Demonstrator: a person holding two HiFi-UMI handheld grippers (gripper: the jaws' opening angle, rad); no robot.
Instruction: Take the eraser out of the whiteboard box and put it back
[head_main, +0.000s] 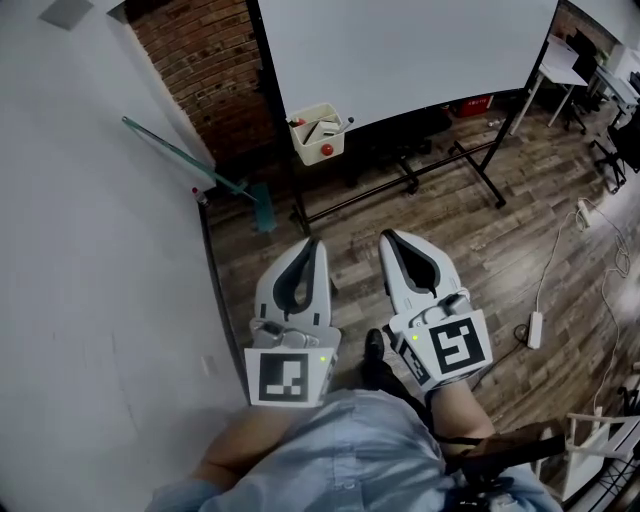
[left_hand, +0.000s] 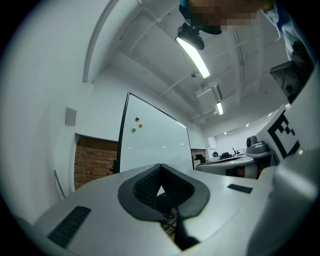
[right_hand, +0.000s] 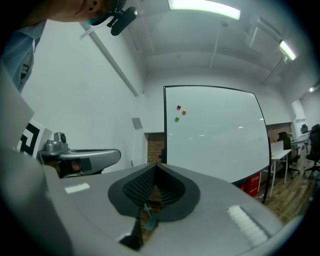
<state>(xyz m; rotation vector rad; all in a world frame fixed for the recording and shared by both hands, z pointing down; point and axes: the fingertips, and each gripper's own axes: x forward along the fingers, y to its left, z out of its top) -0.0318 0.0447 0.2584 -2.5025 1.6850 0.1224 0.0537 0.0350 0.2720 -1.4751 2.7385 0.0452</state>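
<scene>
Head view, item one: left gripper (head_main: 311, 246), lower centre of frame, jaws pressed together, nothing in them. Item two: right gripper (head_main: 389, 238), just beside it, jaws likewise pressed together and empty; both gripper views bear this out. Item three: whiteboard box (head_main: 308, 152), upper centre, hung at the lower edge of the whiteboard (head_main: 400, 50), well apart from both grippers across the wooden floor (head_main: 470, 240). Item four: eraser, which I take to be among the small things in that box, too small for me to pick out. Progress, my judgement: nothing begun; reach, lift-out and return are all left to do.
</scene>
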